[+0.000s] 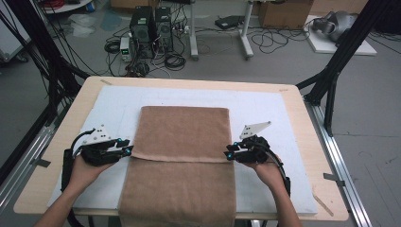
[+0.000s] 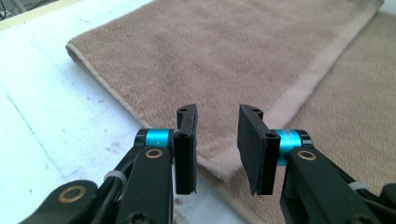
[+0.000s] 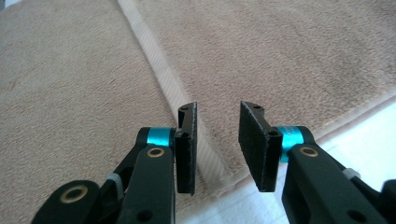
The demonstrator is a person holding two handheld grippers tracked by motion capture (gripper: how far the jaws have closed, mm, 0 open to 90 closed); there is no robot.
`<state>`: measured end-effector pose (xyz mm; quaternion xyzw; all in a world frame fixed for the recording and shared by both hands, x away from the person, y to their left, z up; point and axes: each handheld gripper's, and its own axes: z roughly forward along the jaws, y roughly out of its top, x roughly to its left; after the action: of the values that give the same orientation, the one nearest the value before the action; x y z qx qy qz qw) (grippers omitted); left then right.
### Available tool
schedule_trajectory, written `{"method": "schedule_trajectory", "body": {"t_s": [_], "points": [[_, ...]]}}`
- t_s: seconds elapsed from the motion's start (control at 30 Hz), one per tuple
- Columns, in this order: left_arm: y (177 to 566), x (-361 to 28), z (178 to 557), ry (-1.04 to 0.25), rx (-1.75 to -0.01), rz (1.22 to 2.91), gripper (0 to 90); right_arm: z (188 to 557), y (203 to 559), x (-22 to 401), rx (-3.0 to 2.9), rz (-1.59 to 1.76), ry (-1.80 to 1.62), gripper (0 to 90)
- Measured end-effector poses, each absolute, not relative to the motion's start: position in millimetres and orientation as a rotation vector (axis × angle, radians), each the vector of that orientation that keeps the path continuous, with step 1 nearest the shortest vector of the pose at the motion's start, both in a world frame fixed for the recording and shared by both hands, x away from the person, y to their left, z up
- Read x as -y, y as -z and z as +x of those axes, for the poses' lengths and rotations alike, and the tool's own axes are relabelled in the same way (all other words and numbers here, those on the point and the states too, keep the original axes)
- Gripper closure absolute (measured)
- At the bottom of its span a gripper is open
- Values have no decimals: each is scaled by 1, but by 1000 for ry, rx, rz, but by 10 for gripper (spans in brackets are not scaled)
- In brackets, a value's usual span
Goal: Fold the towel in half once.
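One brown towel (image 1: 182, 161), terry-textured, rectangular, folded over itself: far layer doubled back, its pale woven hem band (image 1: 178, 159) running left to right across the middle, near end draped over the near table edge. Lying centred on one white foam-like mat (image 1: 265, 113), flat and slightly scuffed, itself on one light wooden table (image 1: 302, 123) with rounded corners.

Two hand-held grippers, black with blue collars, one at each end of the hem band. Left gripper (image 1: 126, 150) at the towel's left edge, jaws parted with a clear gap, pads released, nothing pinched; towel corner (image 2: 219, 173) lying just beyond and below the pads. Right gripper (image 1: 230, 154) at the towel's right edge, jaws likewise released and apart, hem band (image 3: 187, 116) passing under the gap, no cloth clamped. Two flat black rubber-faced pads per gripper, four in all.

Farther off, on the grey floor: two black computer towers (image 1: 151, 26) amid tangled cables, two cardboard boxes (image 1: 286, 13), black frame struts at left and right.
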<state>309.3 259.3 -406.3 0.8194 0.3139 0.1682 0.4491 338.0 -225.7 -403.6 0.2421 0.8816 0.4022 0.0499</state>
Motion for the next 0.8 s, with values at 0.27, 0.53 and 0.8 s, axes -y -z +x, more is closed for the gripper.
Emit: {"method": "schedule_trajectory", "body": {"t_s": [0.27, 0.53, 0.8], "points": [[425, -248, 323, -377, -814, 2078, 649, 344, 416, 226, -2690, 784, -1187, 671], [439, -247, 327, -343, -837, 2172, 597, 347, 431, 210, -2754, 776, -1029, 609], [440, -236, 323, -413, -803, 2199, 771, 349, 436, 215, -2719, 839, -1108, 743]]}}
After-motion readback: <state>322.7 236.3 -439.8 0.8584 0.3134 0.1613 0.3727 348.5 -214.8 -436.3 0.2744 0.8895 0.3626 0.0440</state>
